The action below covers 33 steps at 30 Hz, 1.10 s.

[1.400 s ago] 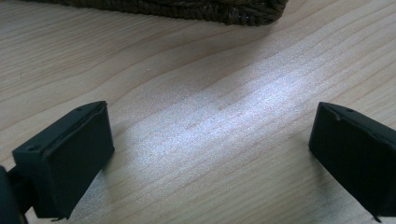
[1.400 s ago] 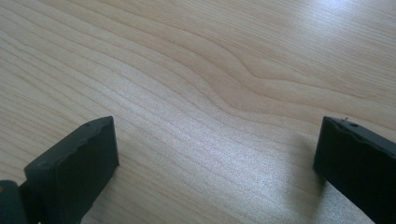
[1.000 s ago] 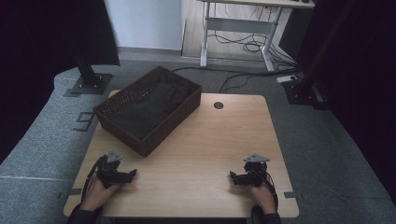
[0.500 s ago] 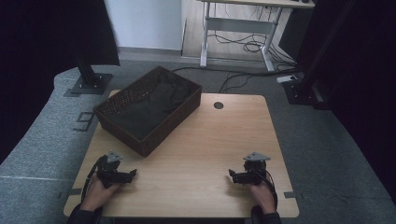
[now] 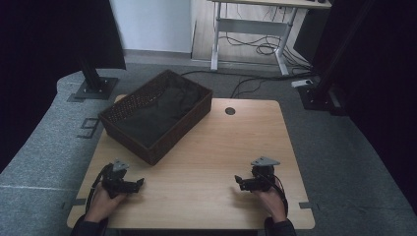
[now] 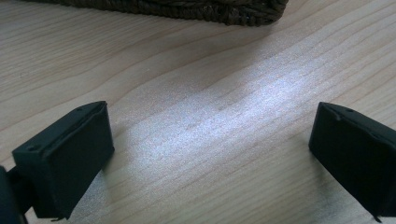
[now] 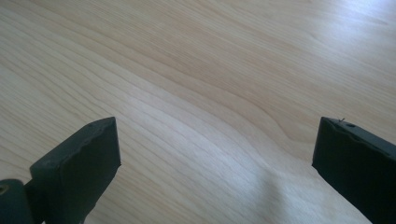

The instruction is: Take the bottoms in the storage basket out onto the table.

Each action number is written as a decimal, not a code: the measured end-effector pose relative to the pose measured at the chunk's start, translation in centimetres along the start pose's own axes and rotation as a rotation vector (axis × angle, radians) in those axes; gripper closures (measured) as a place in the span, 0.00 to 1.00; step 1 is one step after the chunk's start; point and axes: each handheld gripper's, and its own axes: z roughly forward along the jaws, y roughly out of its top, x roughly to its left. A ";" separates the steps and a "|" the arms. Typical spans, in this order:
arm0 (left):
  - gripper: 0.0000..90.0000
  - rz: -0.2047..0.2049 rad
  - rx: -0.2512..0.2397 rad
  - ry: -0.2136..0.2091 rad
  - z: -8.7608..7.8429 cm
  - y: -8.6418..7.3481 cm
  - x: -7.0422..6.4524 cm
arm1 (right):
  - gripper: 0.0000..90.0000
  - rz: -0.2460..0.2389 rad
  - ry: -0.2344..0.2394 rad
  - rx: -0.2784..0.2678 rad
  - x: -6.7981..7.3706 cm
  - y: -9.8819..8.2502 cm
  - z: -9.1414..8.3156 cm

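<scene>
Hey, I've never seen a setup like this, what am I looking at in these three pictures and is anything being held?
A person sits at a wooden table, each hand holding a hand-operated tool with two black jaws. The high view looks down from above: left gripper near one front corner, right gripper near the other. The other two pictures come from cameras riding on those tools, looking along their jaws. In both, the jaws stand wide apart over bare wood, holding nothing. A dark woven basket with dark cloth inside sits at the table's far left.
</scene>
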 end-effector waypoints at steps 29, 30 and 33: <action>0.00 0.000 0.000 0.000 0.0 0.0 0.0 | 0.01 -0.060 0.107 0.005 3.4 4.2 2.8; 0.00 0.000 0.000 0.000 0.0 0.0 0.0 | 0.01 -0.063 0.111 0.003 3.5 4.4 2.9; 0.00 0.000 0.000 0.000 0.0 0.0 0.0 | 0.01 -0.067 0.117 0.001 3.8 4.9 3.1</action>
